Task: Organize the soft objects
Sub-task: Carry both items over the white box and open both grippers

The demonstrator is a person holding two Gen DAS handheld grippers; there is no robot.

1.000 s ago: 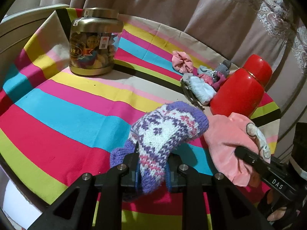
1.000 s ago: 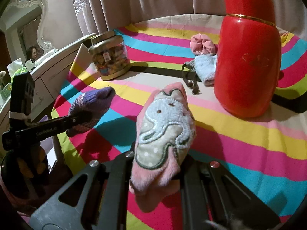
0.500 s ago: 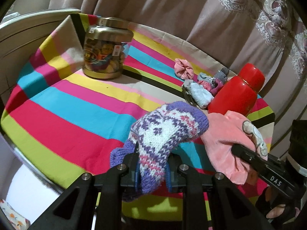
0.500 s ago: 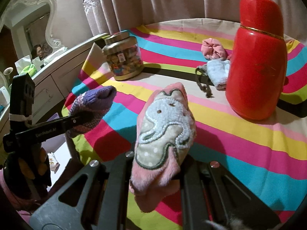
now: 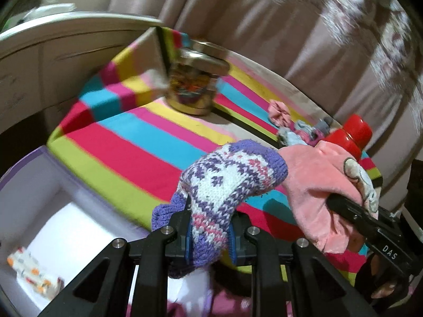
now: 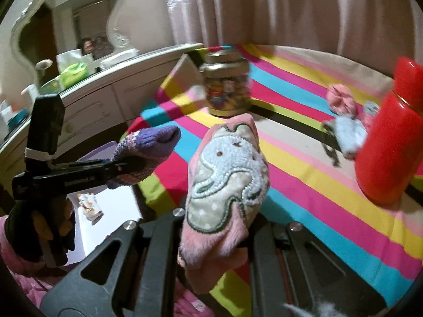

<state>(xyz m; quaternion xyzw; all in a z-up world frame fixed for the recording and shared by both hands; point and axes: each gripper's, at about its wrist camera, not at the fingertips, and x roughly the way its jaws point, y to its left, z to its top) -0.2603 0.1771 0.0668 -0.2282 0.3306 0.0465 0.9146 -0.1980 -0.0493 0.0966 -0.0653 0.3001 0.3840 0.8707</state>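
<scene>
2 socks are held in the air: 1 purple knitted sock (image 5: pixel 227 185) clamped in the left gripper (image 5: pixel 208 233), and 1 pink sock (image 6: pixel 224 185) clamped in the right gripper (image 6: pixel 214 227). Both are raised at the striped table (image 5: pixel 127 153) edge, above 1 purple box (image 5: pixel 39 185). 1 jar (image 6: pixel 227 89), 1 red flask (image 6: pixel 388 142).

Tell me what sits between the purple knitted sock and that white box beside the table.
Nothing visible blocks it. The left tongs grip the purple knitted sock above the table edge, and the white box lies open below to the left. One small patterned item already rests inside, off to one side.
</scene>
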